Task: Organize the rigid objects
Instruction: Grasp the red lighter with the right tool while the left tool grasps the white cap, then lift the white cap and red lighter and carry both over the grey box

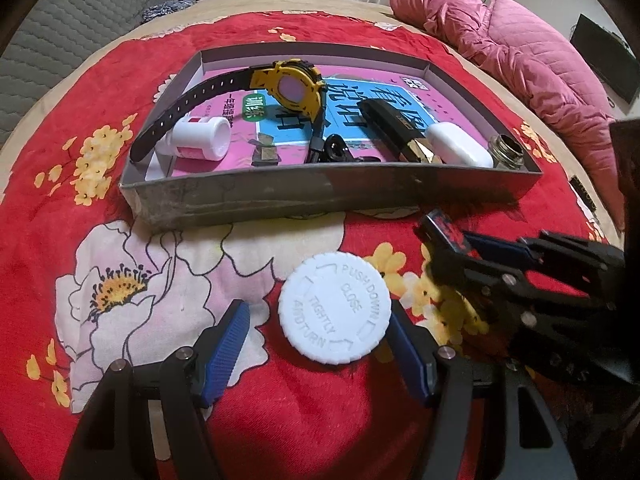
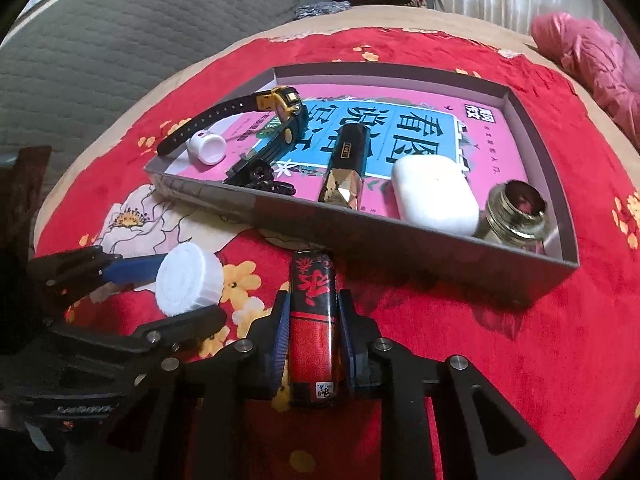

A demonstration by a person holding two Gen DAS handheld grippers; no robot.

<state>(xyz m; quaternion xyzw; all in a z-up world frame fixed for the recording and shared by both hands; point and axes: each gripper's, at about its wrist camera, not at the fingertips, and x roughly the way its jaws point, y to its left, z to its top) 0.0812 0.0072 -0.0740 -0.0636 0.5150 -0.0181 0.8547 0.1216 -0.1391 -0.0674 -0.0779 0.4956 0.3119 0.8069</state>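
Note:
A white child-proof bottle cap (image 1: 335, 308) lies flat on the red floral cover between my left gripper's (image 1: 320, 340) blue pads (image 1: 228, 344). The jaws stand open, with a gap showing on the cap's left side. In the right wrist view the same cap (image 2: 188, 280) sits between that gripper's fingers. My right gripper (image 2: 314, 304) is shut on a red-and-black patterned tube (image 2: 312, 320), which points toward the grey box's near wall (image 2: 360, 224). The tube (image 1: 444, 232) also shows at the right of the left wrist view, just in front of the box (image 1: 280, 196).
In the box, on a pink and blue book: a yellow watch (image 1: 292, 88), small white bottle (image 1: 200, 140), black clip (image 1: 336, 150), black-gold stick (image 1: 396, 128), white case (image 1: 456, 144), metal fitting (image 1: 506, 152). A pink quilt (image 1: 520, 48) lies far right, grey upholstery (image 1: 60, 40) far left.

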